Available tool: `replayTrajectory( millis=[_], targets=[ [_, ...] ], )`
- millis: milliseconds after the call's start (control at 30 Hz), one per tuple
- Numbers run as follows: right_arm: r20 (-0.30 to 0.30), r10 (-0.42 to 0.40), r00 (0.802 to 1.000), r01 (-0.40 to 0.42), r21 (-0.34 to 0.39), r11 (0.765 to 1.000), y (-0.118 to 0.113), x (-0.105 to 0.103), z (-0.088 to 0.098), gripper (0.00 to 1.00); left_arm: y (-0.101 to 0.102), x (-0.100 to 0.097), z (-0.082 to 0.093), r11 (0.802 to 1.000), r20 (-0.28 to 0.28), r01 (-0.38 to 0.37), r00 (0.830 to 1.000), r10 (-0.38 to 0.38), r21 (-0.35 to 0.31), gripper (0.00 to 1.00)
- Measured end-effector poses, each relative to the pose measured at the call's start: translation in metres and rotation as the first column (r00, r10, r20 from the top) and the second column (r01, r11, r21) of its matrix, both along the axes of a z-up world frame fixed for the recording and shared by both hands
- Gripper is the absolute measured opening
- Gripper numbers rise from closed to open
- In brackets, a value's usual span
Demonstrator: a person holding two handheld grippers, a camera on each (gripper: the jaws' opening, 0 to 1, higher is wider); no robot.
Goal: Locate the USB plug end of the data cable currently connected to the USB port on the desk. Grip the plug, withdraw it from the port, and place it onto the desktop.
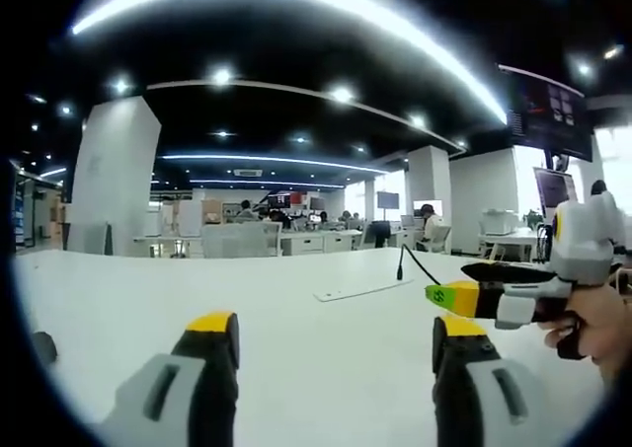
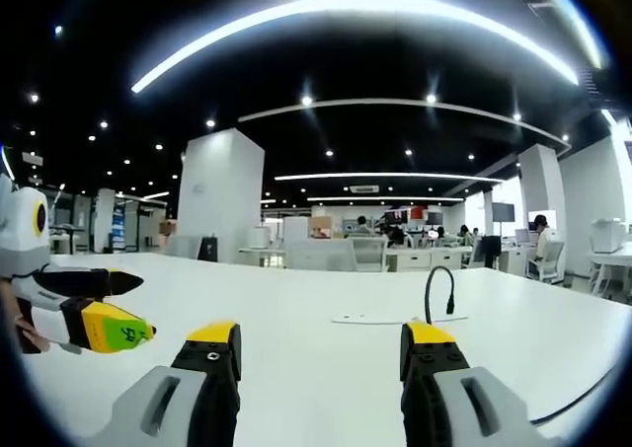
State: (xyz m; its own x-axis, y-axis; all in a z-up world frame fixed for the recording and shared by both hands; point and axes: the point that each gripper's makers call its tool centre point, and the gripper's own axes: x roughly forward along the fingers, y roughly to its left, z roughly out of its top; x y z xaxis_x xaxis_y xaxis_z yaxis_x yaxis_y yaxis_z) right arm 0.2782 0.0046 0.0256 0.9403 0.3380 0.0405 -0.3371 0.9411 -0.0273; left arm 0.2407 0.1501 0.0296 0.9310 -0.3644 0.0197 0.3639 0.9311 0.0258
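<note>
Big white desk [image 1: 296, 368] in an open office, and both tools are just hanging above it. In the left gripper view the left gripper [image 1: 336, 343] has its yellow-tipped jaws spread wide with nothing between them. Past them, a flat white strip [image 1: 360, 290] lies on the desktop, and right by its far end the black data cable [image 1: 415, 264] loops up off the surface. Further right, the right gripper [image 1: 464, 284] pokes in sideways, held by a hand [image 1: 592, 329].

In the right gripper view, the left gripper [image 2: 123, 309] shows at the left edge. The right gripper [image 2: 321, 343] is gaping too, holding nothing. The cable [image 2: 439, 294] arches up just above the right jaw, beside the strip [image 2: 395, 319]. I can't make out the plug itself.
</note>
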Motion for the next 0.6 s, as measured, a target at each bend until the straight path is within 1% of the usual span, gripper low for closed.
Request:
replayTrajectory(
  millis=[200,267,300,333,367,400,467,500,567,600],
  targets=[
    [0.012,-0.025,1.000,0.025,0.010,1.000,-0.011,0.007,0.005,0.66,-0.022,0.005,-0.005,0.995,-0.002,0.088,0.996,-0.088,0.056,0.81],
    [0.014,-0.028,0.999,0.028,0.013,1.000,-0.013,0.009,0.007,0.66,-0.027,0.008,-0.004,0.992,-0.004,0.113,0.994,-0.113,0.056,0.82],
    [0.019,-0.033,0.999,0.033,0.013,0.999,-0.016,0.011,0.009,0.66,-0.031,0.008,-0.002,0.990,0.004,0.133,0.991,-0.134,0.044,0.82],
    [0.021,-0.040,0.999,0.040,0.008,0.999,-0.019,0.014,0.012,0.66,-0.038,0.007,0.002,0.983,0.028,0.180,0.983,-0.182,0.043,0.82],
    [0.022,-0.046,0.999,0.046,0.004,0.999,-0.023,0.016,0.014,0.66,-0.040,0.008,0.001,0.979,0.031,0.200,0.979,-0.201,0.045,0.81],
    [0.027,-0.057,0.998,0.057,0.003,0.998,-0.028,0.018,0.016,0.66,-0.039,0.010,-0.002,0.978,0.015,0.203,0.979,-0.204,0.039,0.81],
    [0.036,-0.078,0.996,0.078,0.009,0.997,-0.035,0.024,0.021,0.66,-0.042,0.013,-0.003,0.973,0.004,0.232,0.973,-0.232,0.022,0.81],
    [0.041,-0.082,0.996,0.082,0.009,0.997,-0.037,0.026,0.023,0.66,-0.044,0.017,-0.002,0.969,-0.001,0.246,0.969,-0.246,-0.014,0.81],
    [0.056,-0.064,0.996,0.065,-0.017,0.998,-0.036,0.030,0.028,0.66,-0.049,0.018,0.001,0.955,0.003,0.289,0.957,-0.289,-0.070,0.81],
    [0.073,-0.026,0.997,0.028,-0.033,0.999,-0.030,0.031,0.033,0.67,-0.051,0.018,0.002,0.947,0.003,0.309,0.951,-0.310,-0.085,0.82]
  ],
)
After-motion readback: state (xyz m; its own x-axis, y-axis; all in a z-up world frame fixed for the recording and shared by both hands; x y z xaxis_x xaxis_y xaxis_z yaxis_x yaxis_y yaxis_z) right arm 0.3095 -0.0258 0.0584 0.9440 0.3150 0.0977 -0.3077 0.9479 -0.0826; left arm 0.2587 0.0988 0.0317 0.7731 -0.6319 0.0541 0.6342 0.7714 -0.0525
